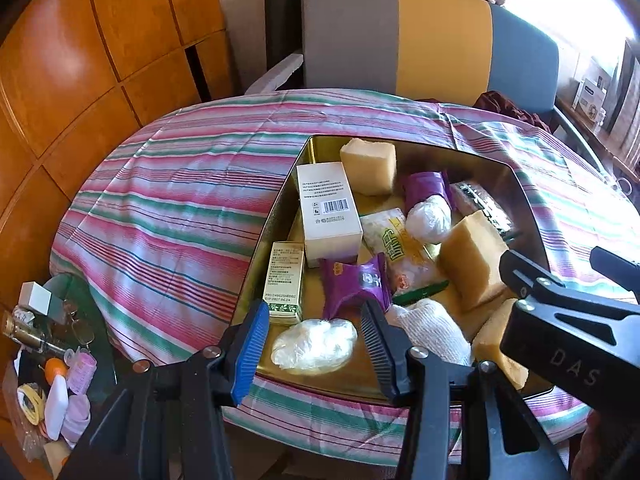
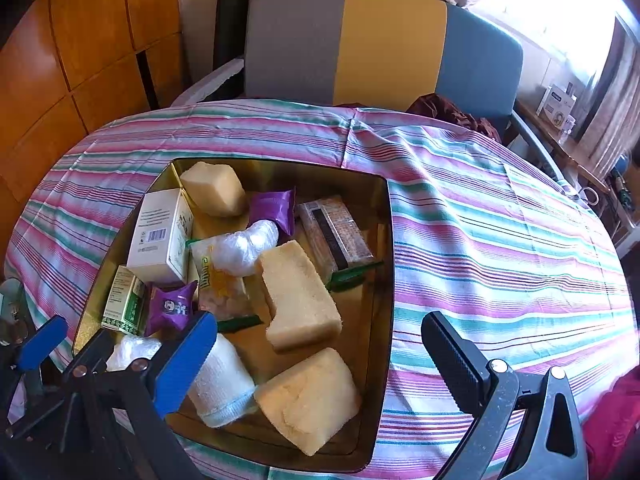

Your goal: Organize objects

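A gold tin tray sits on the striped cloth and holds several items. Among them are a white barcode box, a small green-gold box, purple snack packets, yellow sponge blocks, a rolled white cloth and a clear bag of white stuff. My left gripper hovers open over that bag at the tray's near left corner, not touching it. My right gripper stands wide open above the sponges, holding nothing.
The table wears a pink, green and white striped cloth. A grey, yellow and blue chair stands behind it. A low glass side table with bottles and small items is at the left, beside wooden wall panels.
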{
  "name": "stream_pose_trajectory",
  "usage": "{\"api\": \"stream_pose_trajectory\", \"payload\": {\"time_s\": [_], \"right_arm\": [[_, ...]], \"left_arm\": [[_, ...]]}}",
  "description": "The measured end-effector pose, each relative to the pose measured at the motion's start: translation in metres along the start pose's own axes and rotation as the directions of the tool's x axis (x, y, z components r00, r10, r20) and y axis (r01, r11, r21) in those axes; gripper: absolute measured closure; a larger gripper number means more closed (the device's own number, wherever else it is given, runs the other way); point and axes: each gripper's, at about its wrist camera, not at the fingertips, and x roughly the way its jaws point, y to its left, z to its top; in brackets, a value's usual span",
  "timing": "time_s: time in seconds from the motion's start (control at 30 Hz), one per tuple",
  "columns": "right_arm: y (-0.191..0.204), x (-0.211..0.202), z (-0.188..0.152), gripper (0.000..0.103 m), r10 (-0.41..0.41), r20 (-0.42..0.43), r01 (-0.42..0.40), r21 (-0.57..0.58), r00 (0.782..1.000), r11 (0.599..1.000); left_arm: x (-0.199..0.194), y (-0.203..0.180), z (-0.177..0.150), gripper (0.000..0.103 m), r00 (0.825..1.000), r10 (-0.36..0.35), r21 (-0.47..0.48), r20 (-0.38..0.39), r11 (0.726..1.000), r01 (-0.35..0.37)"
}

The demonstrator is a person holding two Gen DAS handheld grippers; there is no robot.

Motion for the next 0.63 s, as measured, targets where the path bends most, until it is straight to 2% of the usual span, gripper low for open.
{"api": "stream_pose_trajectory", "payload": {"time_s": [0.23,0.63], "right_arm": [[-0.0003,-0.0009,0.0010,0.000,-0.004,0.006,0.004,0.001,1.000,1.000],[-0.0005,0.0006,-0.0006,0.000,-0.004,-0.002,0.004,0.003,1.000,1.000]], "left_arm": [[0.0001,-0.0007,-0.0007,0.055,0.999,-0.032,-0.010,-0.014,0.999,0.032],[0.0008,0.0037,-0.0010,0.055,1.000,-0.024,-0.033,-0.012,0.999,0.024]]}}
